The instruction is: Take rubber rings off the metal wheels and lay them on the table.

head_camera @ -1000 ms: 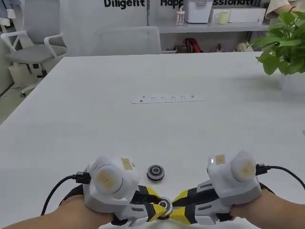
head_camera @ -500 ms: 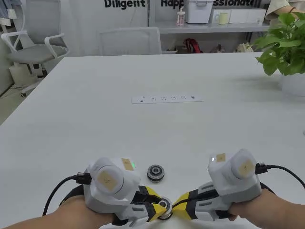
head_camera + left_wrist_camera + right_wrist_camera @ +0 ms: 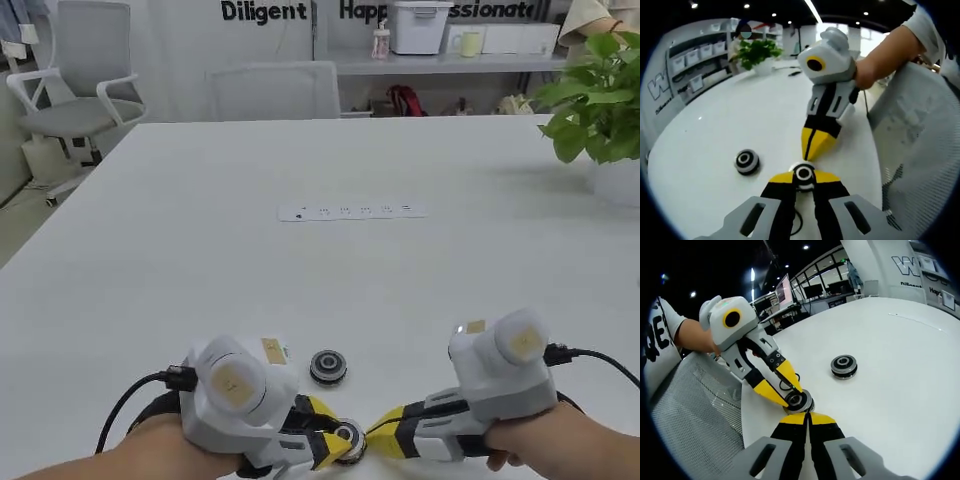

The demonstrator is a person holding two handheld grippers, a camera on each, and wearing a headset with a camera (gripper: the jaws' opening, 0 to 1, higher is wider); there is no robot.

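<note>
Near the table's front edge, my left gripper [image 3: 340,447] [image 3: 803,176] is shut on a small metal wheel [image 3: 348,437] [image 3: 803,173] [image 3: 798,401] with a dark rubber ring round its rim. My right gripper [image 3: 372,436] [image 3: 808,416] comes in from the opposite side. Its jaws are shut, with the tips against the wheel's rim; whether they pinch the ring I cannot tell. A second wheel [image 3: 328,366] [image 3: 747,161] [image 3: 844,365] with its ring lies flat on the table just beyond the grippers.
A white power strip [image 3: 345,211] lies mid-table. A potted plant [image 3: 598,95] stands at the far right. Grey chairs [image 3: 85,90] and a shelf [image 3: 440,40] are behind the table. A cable [image 3: 600,362] trails from my right gripper.
Both grippers stay on the same wheel. The right gripper's body has drifted slightly right and up. The head view has tilted a little.
</note>
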